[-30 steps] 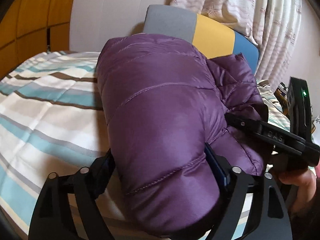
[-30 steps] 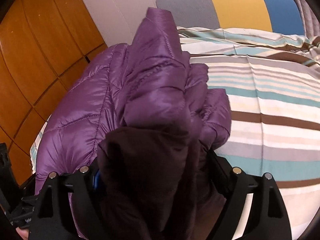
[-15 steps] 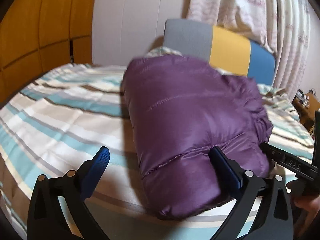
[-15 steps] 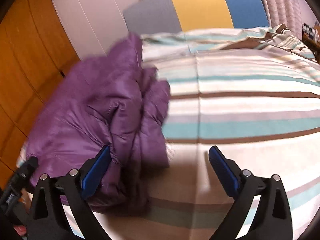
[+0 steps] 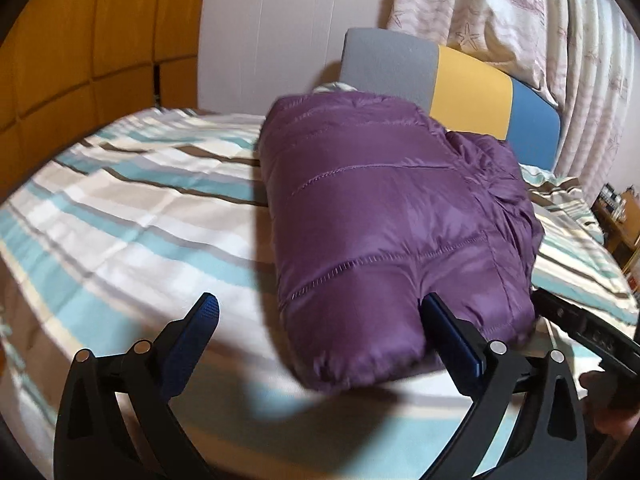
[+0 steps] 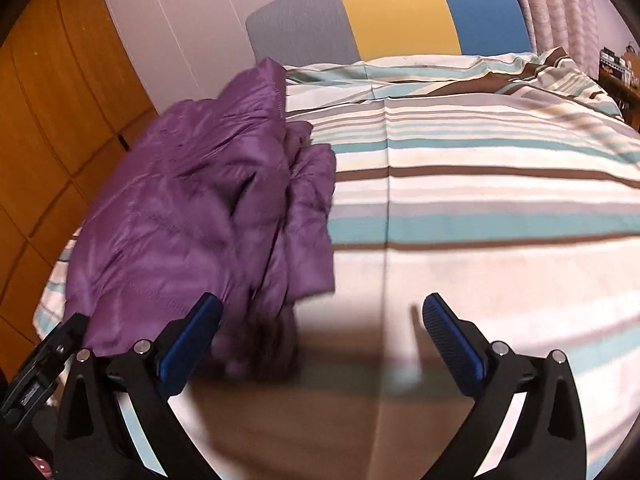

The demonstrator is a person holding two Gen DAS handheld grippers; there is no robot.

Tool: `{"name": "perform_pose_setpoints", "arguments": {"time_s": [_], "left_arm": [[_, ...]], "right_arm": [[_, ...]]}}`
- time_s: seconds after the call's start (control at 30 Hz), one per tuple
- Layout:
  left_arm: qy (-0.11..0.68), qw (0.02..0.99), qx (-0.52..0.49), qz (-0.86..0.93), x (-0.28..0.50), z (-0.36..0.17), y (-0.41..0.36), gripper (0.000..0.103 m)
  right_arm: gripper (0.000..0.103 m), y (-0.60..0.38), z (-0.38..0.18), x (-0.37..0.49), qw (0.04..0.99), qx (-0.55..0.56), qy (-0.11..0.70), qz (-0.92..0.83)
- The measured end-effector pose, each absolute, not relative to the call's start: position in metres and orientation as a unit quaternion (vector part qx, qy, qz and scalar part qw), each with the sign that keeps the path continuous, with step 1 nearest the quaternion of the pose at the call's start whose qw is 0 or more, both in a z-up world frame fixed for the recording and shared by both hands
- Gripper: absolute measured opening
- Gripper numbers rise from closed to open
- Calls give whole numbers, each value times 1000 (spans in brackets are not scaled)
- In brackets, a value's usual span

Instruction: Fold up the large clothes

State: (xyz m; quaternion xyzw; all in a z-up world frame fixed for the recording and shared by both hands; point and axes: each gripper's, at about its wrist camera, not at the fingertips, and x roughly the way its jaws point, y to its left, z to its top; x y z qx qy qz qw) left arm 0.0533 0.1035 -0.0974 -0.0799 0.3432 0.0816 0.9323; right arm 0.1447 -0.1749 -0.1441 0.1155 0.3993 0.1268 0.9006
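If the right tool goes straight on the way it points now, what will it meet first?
Most likely the striped bedcover: the open right tool frames bare bedding, with the purple jacket off to its left.

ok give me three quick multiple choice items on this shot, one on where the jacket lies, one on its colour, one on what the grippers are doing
1. Where does the jacket lie?
A. on the striped bed cover
B. on the floor
C. over the headboard

2. What colour is the jacket?
A. teal
B. purple
C. yellow

3. How do the left gripper and the right gripper stand?
A. both clamped on the jacket
B. one open, one shut
C. both open, gripping nothing

Answers:
1 A, the folded bundle rests on the cover.
2 B, the quilted fabric is purple in both views.
3 C, the jaws have just been opening and nothing is pinched between them.
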Motion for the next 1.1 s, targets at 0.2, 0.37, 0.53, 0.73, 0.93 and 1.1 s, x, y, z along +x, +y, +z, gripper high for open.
{"name": "perform_pose_setpoints", "arguments": {"time_s": [0.2, 0.37, 0.53, 0.73, 0.93, 1.1], "left_arm": [[329, 941, -47, 65, 25, -67, 85, 100], [293, 953, -25, 71, -7, -36, 78, 100], [272, 959, -29, 79, -33, -15, 83, 100], [274, 959, -41, 54, -44, -9, 78, 100], [277, 959, -38, 44, -45, -12, 71, 100], [285, 956, -50, 46, -43, -15, 74, 100]], "right_arm": [[101, -158, -120, 100, 901, 61, 393, 173], [101, -159, -86, 66, 916, 45, 360, 173], [101, -163, -58, 39, 922, 43, 337, 185], [101, -166, -39, 14, 927, 40, 320, 192], [101, -170, -34, 6, 932, 37, 305, 190], [101, -173, -38, 8, 929, 44, 313, 191]]}}
